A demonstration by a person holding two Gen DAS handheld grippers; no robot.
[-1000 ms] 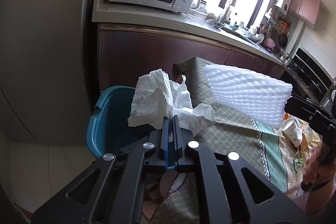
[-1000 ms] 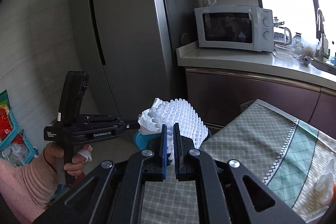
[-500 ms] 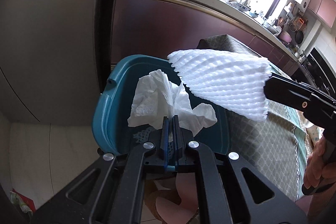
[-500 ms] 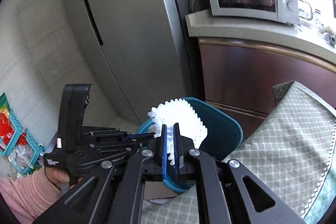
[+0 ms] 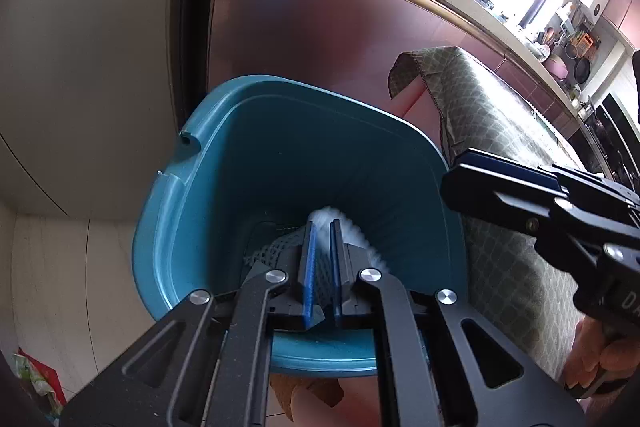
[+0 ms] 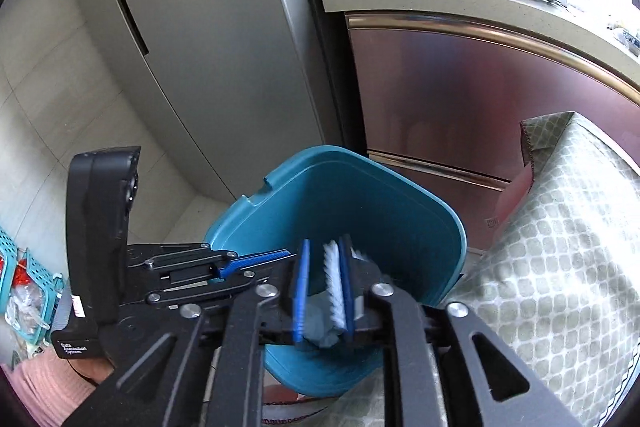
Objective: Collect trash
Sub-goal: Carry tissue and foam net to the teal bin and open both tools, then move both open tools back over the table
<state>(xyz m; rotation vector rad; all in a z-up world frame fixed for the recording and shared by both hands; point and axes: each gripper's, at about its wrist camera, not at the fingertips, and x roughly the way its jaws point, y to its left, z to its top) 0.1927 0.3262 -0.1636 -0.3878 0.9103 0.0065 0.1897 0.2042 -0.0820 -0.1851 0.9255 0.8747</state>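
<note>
Fingers of the right gripper [image 6: 323, 267] are spreading, white foam netting [image 6: 333, 277] loose against the right-hand pad, dropping between them into the teal bin [image 6: 420, 223] straight below. Left gripper [image 5: 323, 247] hangs over the same bin, its jaws a narrow slit apart with nothing pinched; white foam shows just past its tips. Checked tablecloth [image 6: 560, 247] lies right of both.

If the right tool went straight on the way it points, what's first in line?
The white foam net, sitting between the right tool's opening jaws. Past it, probably the teal bin's inner wall or floor; depth is unclear.
</note>
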